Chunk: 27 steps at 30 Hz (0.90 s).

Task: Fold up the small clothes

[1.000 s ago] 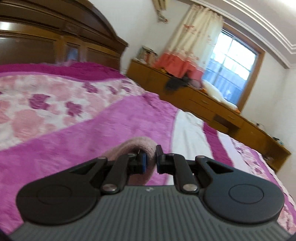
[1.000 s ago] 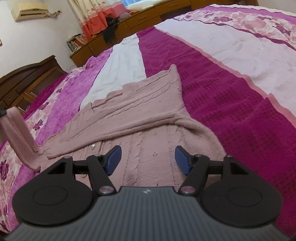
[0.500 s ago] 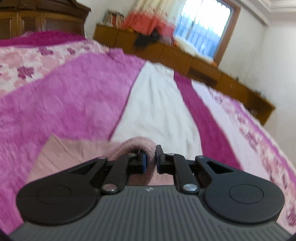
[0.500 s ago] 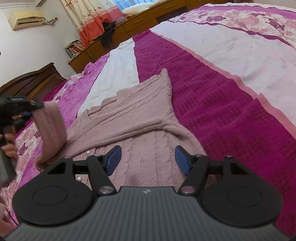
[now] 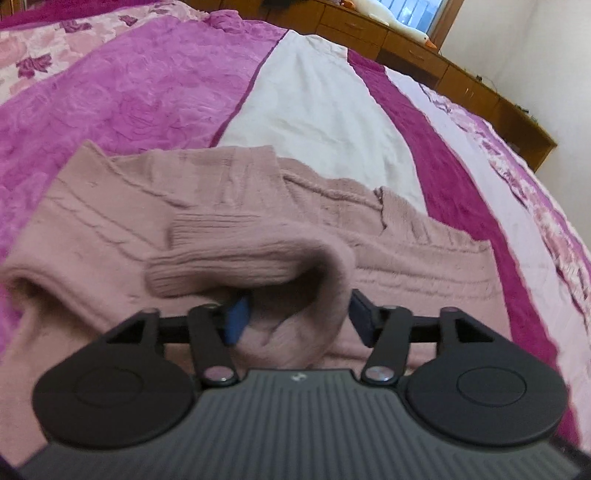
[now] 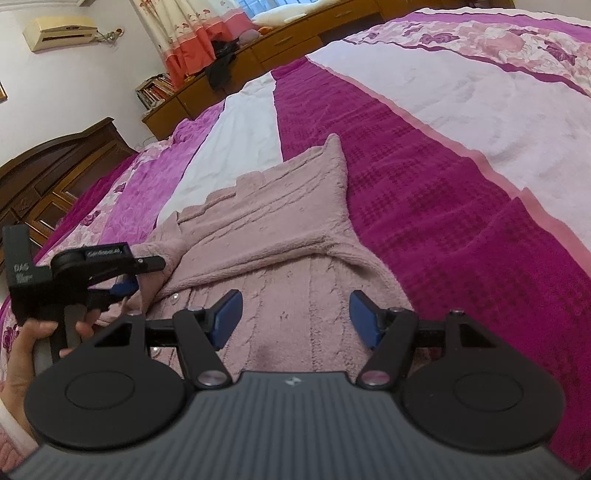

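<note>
Dusty-pink cable-knit sweater (image 6: 280, 236) is lying across your magenta-and-white striped bedspread (image 6: 443, 155). Your left gripper (image 5: 295, 317) is standing with jaws wide, the ribbed sleeve cuff (image 5: 236, 258) draping loosely between its fingers. Your right gripper (image 6: 295, 314) is hovering, spread wide, over the sweater's body.

I count one pink sweater (image 6: 280, 236) lying on one bed (image 6: 461, 177). I have two claws in view: my left claw (image 5: 295, 317) and my right claw (image 6: 295, 317), each with two blue-padded fingers. One hand (image 6: 22, 354) shows, gripping the left one. Further back I see one air conditioner (image 6: 59, 31), one curtain (image 6: 184, 40), one headboard (image 6: 48, 181), and one long dresser (image 6: 258, 55).
</note>
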Motion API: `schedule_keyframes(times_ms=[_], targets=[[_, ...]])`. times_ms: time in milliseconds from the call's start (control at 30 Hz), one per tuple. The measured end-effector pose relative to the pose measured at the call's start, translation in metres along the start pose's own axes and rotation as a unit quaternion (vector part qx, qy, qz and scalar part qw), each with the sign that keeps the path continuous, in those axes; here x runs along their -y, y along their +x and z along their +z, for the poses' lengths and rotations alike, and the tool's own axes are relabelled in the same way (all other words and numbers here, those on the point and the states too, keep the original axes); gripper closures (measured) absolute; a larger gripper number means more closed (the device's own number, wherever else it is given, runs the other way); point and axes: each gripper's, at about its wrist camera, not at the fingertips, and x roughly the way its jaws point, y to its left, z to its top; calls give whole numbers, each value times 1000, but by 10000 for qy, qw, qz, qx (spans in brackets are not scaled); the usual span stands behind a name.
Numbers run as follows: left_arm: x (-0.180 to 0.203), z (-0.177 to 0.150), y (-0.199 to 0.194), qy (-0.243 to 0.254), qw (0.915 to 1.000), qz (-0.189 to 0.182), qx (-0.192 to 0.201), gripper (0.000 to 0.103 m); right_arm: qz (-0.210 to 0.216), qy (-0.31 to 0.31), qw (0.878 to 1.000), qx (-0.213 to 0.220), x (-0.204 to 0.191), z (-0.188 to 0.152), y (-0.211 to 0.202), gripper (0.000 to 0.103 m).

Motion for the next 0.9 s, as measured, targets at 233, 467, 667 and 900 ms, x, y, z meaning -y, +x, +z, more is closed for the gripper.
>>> schedule_keyframes(times_ms=[233,467,667,900], targets=[[-22,-7,-36,183,9998,87,-38,43,232,-59,9996,-125,-15,8,7,32],[-54,-11,-59,243,9948,983,43,42,558,-32,9966,-601,-51,25,42,32],[-78,-7,-60,58,9924,1228,-44,43,565,-469,9942,-784,-99,25,75,32],[-90,-5,-62,187,9863,1638,-50,42,846,-175,9904,-1083,-133,40,125,32]])
